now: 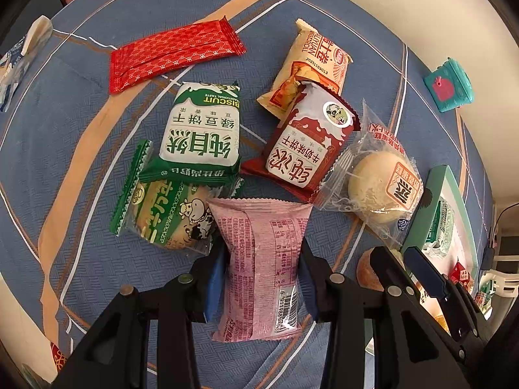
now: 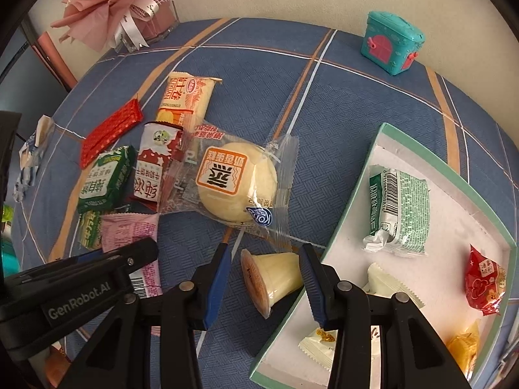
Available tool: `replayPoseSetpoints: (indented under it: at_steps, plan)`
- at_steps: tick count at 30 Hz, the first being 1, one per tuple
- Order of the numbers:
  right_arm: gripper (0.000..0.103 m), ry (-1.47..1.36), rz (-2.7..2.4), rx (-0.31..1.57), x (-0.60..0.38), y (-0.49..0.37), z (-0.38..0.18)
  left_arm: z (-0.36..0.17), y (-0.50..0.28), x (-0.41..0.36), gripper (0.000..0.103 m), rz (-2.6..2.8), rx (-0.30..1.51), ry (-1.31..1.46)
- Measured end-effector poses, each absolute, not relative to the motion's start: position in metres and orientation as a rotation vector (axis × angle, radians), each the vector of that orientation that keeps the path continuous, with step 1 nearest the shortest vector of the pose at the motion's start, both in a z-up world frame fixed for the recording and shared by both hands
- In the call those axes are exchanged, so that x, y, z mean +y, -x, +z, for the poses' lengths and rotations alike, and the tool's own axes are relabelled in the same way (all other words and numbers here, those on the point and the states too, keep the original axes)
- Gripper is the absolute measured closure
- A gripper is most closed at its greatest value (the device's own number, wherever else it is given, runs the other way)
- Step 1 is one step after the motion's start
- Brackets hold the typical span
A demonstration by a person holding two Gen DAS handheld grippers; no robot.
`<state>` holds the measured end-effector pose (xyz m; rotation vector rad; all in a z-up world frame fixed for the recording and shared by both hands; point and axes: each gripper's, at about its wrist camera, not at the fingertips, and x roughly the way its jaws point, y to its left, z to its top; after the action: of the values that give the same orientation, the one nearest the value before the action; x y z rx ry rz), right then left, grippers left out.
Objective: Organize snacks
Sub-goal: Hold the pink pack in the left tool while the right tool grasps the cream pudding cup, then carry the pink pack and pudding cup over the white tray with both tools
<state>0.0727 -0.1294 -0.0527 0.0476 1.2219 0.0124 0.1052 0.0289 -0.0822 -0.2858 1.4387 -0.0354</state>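
Observation:
My left gripper (image 1: pixel 261 278) is shut on a pink snack packet (image 1: pixel 262 265), its blue pads pressing both sides; the packet also shows in the right wrist view (image 2: pixel 129 236). My right gripper (image 2: pixel 267 278) is open around a pale jelly cup (image 2: pixel 272 278) that lies on its side on the cloth, apart from both pads. Loose snacks lie in a cluster: a green biscuit pack (image 1: pixel 202 133), a dark red biscuit pack (image 1: pixel 305 149), a bun in clear wrap (image 2: pixel 236 184), a red sachet (image 1: pixel 172 53), a beige egg-roll pack (image 1: pixel 308 68) and a green cow-print pack (image 1: pixel 168 214).
A green-rimmed white box (image 2: pixel 350 204) at the right holds several snacks, among them a green-white pack (image 2: pixel 400 207) and a red packet (image 2: pixel 483 278). A teal toy chest (image 2: pixel 391 42) and a pink flower box (image 2: pixel 129 9) stand at the table's far edge on the blue plaid cloth.

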Motion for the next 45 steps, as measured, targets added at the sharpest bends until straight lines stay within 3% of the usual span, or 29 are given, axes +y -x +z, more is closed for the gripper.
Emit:
replayPoseSetpoints:
  at_steps: [25, 45]
  plan:
    - [0.057, -0.168, 0.132, 1.311, -0.117, -0.057, -0.071, -0.079, -0.103, 0.03, 0.06, -0.028, 1.443, 0.301]
    - [0.063, -0.189, 0.144, 1.32, -0.115, -0.049, -0.074, -0.077, -0.094, 0.012, 0.064, -0.029, 1.417, 0.274]
